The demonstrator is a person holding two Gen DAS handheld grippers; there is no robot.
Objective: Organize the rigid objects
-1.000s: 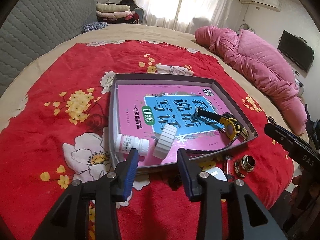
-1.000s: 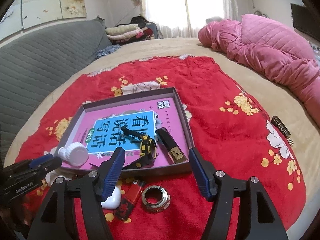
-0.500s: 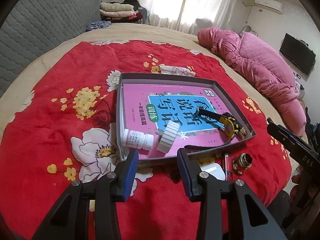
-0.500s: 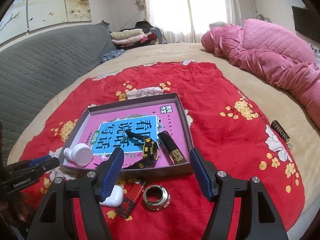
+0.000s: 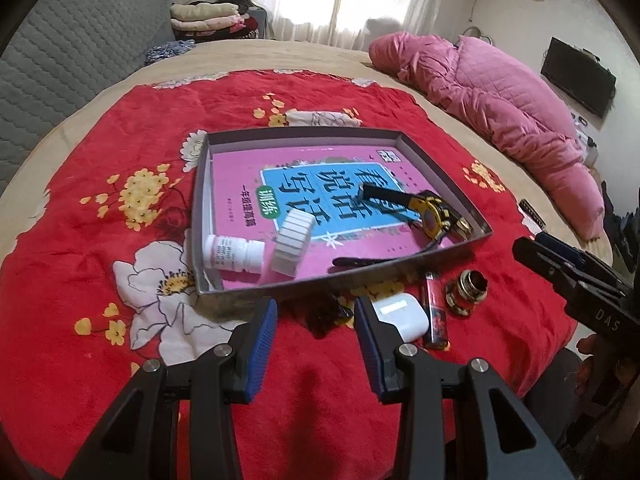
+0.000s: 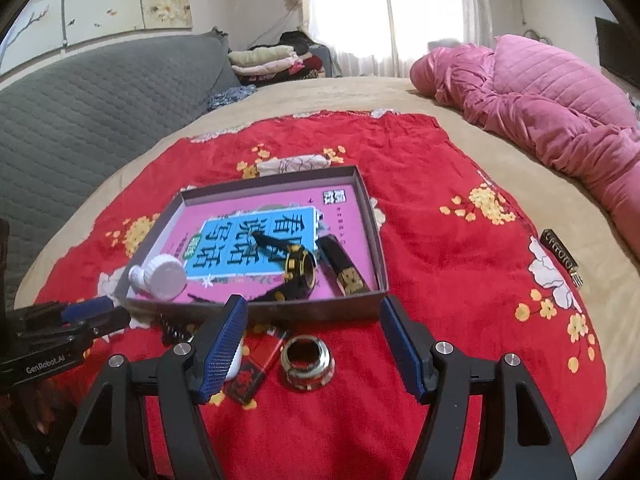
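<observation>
A grey tray (image 5: 340,280) on the red flowered blanket holds a pink book, a white pill bottle (image 5: 234,254), a white ridged block (image 5: 292,242) and a yellow-black watch (image 5: 430,214). In front of the tray lie a white case (image 5: 400,314), a red lighter (image 5: 434,312), a metal ring (image 5: 468,290) and a dark clip (image 5: 324,316). My left gripper (image 5: 316,340) hovers open above the clip, nothing between its fingers. My right gripper (image 6: 314,352) stands open over the metal ring (image 6: 306,364) and lighter (image 6: 256,364). Its left finger hides most of the white case (image 6: 234,362).
A black-and-gold bar (image 6: 344,268) lies in the tray's near right corner. A small dark bar (image 6: 560,254) rests at the blanket's right edge. A pink quilt (image 6: 560,108) is heaped at the far right, and a grey headboard (image 6: 80,112) runs along the left.
My left gripper has drawn back from the tray toward the near side, so the white case, lighter and ring now show fully. The right gripper has hardly moved.
</observation>
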